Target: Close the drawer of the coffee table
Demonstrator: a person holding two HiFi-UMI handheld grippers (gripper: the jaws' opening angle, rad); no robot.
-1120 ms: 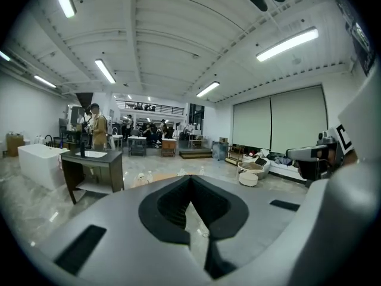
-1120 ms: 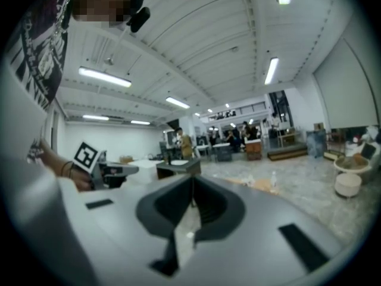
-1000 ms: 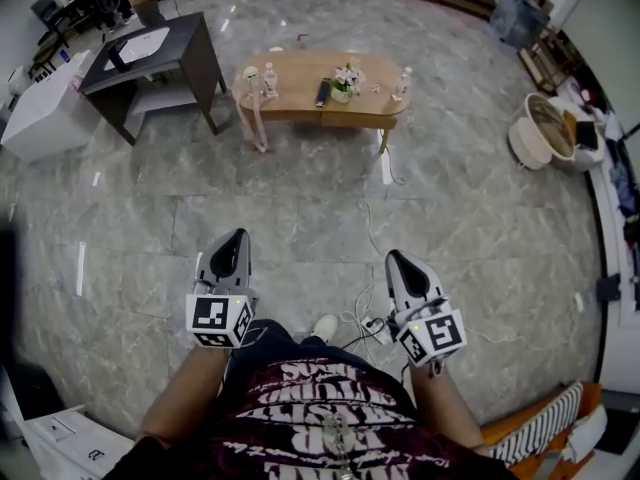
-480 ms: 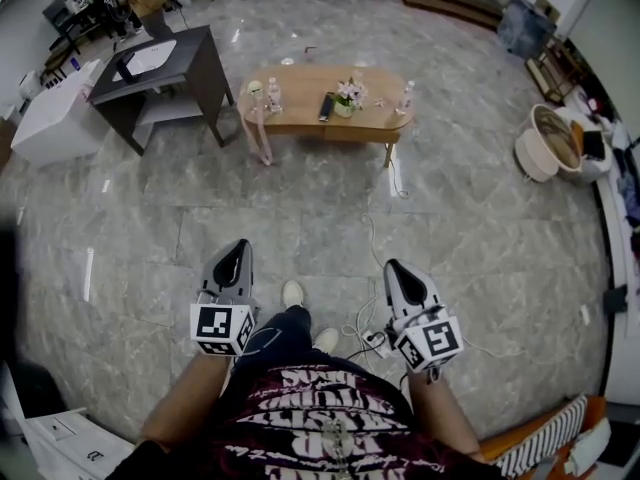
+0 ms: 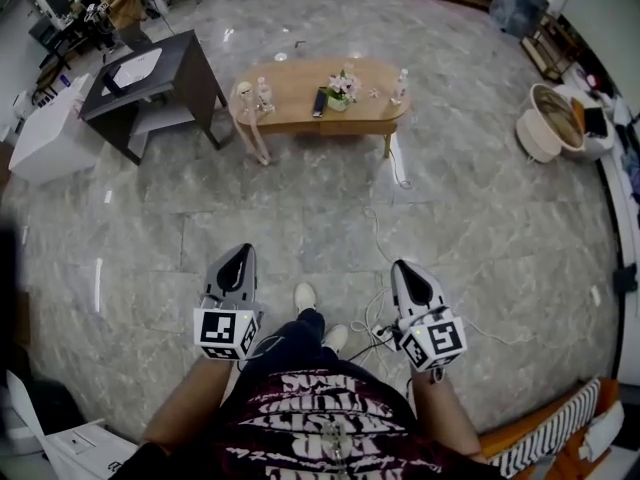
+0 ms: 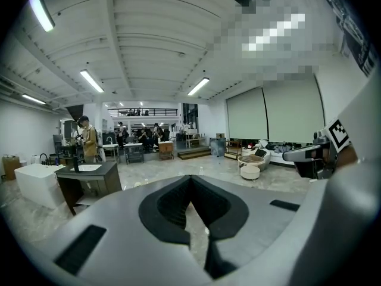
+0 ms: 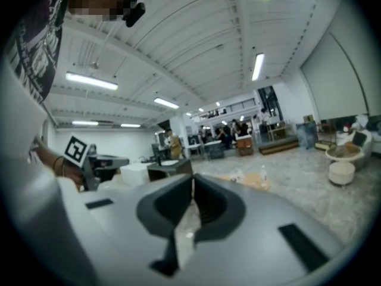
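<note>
Much of the head view is grey marble floor point(image 5: 480, 218), and that open stretch lies between the person and the job. At its far side stands the wooden coffee table point(image 5: 290, 96), with a dark desk point(image 5: 185, 58) just beside its left end. Whether its drawer is open cannot be told for certain from here. A band of wood point(image 5: 352, 125) under the front edge, toward the right, may be the drawer front standing out. On that reading nothing of the task is done: the table is well apart from both grippers, so the approach, the contact with the drawer front and the push home are all left. Nearer in, the left gripper point(image 5: 239, 253) and the right gripper point(image 5: 404, 268) are held out in front of the person's body, side by side and pointing toward the table. Each gripper's own view shows its jaws pressed together with nothing between them. Smallest of all are the things on the tabletop: a potted flower point(image 5: 343, 86), a dark remote point(image 5: 320, 99) and a few bottles point(image 5: 265, 92), which a hard shove could topple
</note>
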